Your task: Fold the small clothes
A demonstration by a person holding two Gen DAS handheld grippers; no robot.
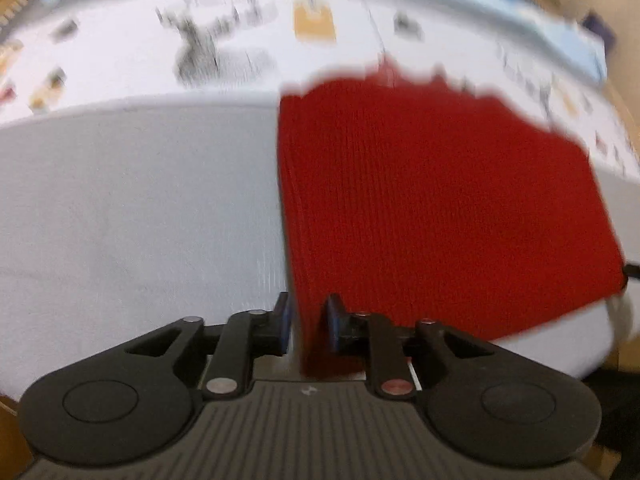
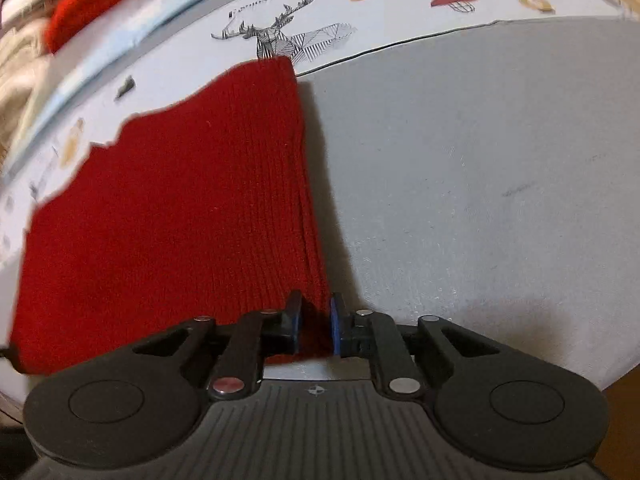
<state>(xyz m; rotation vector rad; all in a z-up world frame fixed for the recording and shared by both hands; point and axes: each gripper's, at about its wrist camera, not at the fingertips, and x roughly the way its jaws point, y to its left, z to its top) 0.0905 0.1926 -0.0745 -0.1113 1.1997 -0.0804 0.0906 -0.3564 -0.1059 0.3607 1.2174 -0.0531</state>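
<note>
A grey mat (image 2: 480,184) and a red knit garment (image 2: 180,208) lie on the deer-print tablecloth (image 2: 280,12)

Left wrist view motion-blurred, tablecloth prints (image 1: 200,48) unreadable, red knit's (image 1: 440,200) far edge smeared

Your right gripper (image 2: 315,326) has its blue-padded fingers (image 2: 295,320) closed on the near right corner of a red ribbed knit garment (image 2: 180,208), which spreads left and away over the grey mat (image 2: 480,180). Beyond the mat you have a white printed cloth (image 2: 400,20) bearing a geometric stag (image 2: 280,36), a yellow tag and a red lamp. At the far left edge sit another red knit item (image 2: 92,0) and a cream fabric (image 2: 20,72), both blurred.
</note>
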